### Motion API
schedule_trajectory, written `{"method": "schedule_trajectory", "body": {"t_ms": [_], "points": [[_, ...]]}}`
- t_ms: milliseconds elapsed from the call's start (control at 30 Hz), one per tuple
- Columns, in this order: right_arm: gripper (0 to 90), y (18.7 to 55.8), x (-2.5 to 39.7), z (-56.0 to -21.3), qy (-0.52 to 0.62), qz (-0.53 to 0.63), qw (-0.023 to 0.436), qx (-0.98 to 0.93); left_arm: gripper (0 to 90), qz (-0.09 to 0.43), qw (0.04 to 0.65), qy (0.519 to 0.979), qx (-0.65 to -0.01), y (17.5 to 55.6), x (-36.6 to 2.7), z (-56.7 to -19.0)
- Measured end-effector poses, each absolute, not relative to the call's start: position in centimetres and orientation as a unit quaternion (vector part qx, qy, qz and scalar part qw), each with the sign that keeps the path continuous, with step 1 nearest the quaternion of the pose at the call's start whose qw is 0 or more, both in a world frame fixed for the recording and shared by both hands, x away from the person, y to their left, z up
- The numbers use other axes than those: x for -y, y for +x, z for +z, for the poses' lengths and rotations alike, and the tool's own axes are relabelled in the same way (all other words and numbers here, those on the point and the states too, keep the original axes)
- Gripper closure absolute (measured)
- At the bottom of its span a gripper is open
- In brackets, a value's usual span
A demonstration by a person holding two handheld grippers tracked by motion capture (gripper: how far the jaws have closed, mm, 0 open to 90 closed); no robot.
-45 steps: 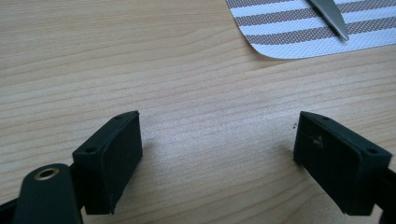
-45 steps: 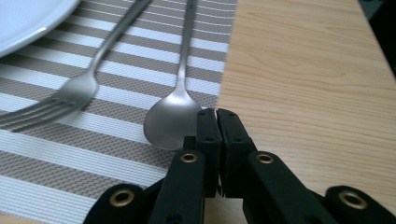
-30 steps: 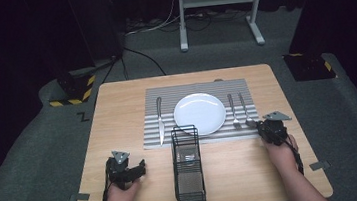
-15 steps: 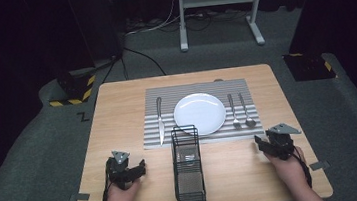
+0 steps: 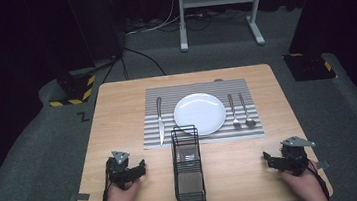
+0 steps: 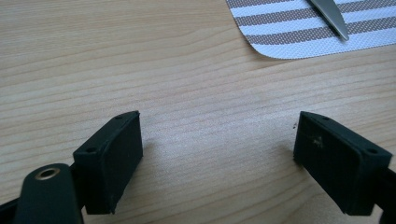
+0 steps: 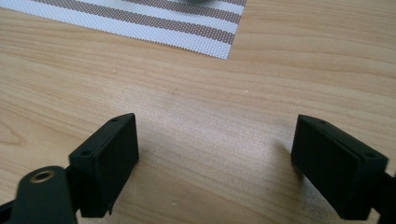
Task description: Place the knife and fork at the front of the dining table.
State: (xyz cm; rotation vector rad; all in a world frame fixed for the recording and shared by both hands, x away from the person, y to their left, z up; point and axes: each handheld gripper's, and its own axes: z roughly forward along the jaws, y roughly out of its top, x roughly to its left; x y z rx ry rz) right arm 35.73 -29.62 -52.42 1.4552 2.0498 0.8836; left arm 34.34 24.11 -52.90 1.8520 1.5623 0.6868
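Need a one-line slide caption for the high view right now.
Place setting laid on striped placemat; wire caddy stands in front, both hand-held grippers, left and right, resting open on the table.

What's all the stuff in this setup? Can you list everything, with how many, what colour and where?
Table: one, light wood, centre of the high view.
Placemat: one, grey and white stripes, far middle of the table.
Plate: one, white, on the placemat's middle.
Knife: one, silver, on the placemat left of the plate.
Fork: one, silver, on the placemat right of the plate.
Spoon: one, silver, just right of the fork.
Wire caddy: one, black, upright at the table's near middle.
Metal stand: one, pale grey, on the floor beyond the table.
Left gripper: one, black, near left of the table, fingers apart, holding nothing.
Right gripper: one, black, near right, fingers apart, holding nothing.
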Motion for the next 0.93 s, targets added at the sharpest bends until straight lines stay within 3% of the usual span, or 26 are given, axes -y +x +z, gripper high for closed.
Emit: {"method": "schedule_trajectory", "body": {"t_ms": [933], "points": [[11.0,35.83,29.6,-52.45,0.532,0.319,0.235,-0.748,15.7,0.259,0.307,0.7,-0.59,34.35,-24.12,-52.9]]}}
